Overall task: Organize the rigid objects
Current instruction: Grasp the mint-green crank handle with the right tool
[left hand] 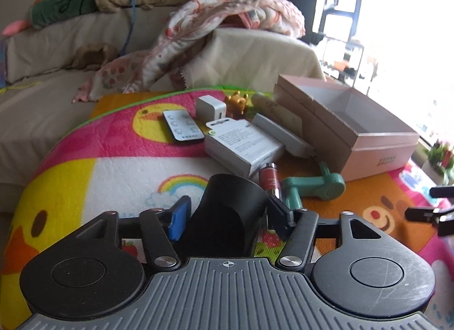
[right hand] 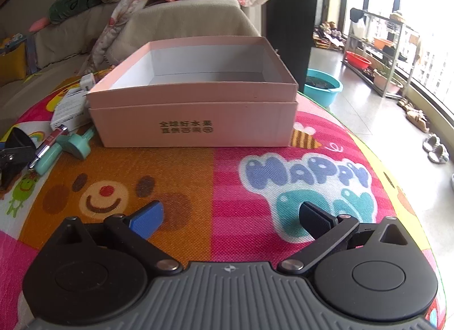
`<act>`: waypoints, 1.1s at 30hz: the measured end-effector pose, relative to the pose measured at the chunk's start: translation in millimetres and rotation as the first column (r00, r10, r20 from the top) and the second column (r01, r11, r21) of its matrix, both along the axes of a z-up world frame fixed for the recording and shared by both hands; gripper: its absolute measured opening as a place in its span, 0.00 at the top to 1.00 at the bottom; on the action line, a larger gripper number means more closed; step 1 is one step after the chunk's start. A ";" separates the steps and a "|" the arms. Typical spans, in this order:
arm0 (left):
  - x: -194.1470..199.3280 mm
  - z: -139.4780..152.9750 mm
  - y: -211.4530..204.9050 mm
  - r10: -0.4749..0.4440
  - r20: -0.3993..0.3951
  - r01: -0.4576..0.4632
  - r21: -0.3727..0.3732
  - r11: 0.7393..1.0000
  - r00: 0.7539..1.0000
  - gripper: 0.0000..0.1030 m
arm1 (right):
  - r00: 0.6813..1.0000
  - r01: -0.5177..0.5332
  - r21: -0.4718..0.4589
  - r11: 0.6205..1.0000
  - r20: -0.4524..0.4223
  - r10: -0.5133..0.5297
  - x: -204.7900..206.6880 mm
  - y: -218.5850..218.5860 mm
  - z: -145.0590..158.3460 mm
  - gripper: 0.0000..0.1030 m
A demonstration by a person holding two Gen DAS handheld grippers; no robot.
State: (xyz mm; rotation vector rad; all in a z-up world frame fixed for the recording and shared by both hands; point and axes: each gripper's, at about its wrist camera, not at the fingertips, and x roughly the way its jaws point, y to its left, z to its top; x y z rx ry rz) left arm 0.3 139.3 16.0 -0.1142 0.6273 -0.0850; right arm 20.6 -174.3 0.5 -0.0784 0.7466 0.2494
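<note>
My left gripper is shut on a black curved plastic piece and holds it above the colourful mat. Ahead lie a red tube, a teal handle, a white carton, a remote, a white charger and a gold figurine. An open pink box stands on the mat, empty as far as I see; it also shows in the left wrist view. My right gripper is open and empty, in front of the box.
The mat covers a round table. A sofa with a blanket and cushions stands behind. A teal basin and shelves stand on the floor to the right. The left gripper shows at the right wrist view's left edge.
</note>
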 end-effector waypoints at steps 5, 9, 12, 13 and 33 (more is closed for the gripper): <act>-22.3 -3.4 29.2 0.104 0.061 -0.096 -0.121 0.988 0.993 0.48 | 0.981 -0.153 -0.043 0.987 0.113 0.157 -20.1 52.6 17.4 0.03; -35.8 -9.8 48.6 0.155 0.087 -0.132 -0.224 0.966 0.984 0.48 | 0.935 -0.299 -0.109 0.948 0.162 0.314 -21.4 110.6 25.9 0.14; -38.6 -9.2 51.7 0.172 0.096 -0.144 -0.241 0.960 0.980 0.48 | 0.956 -0.243 -0.097 0.965 0.143 0.255 -6.8 138.7 26.6 0.17; -38.9 -8.6 51.4 0.169 0.102 -0.141 -0.240 0.960 0.980 0.48 | 0.970 -0.196 -0.063 0.978 0.131 0.203 -1.1 143.1 26.3 0.17; -41.5 -8.0 49.3 0.143 0.116 -0.112 -0.239 0.965 0.983 0.48 | 0.987 -0.153 -0.056 0.987 0.046 0.156 4.2 147.2 14.4 0.32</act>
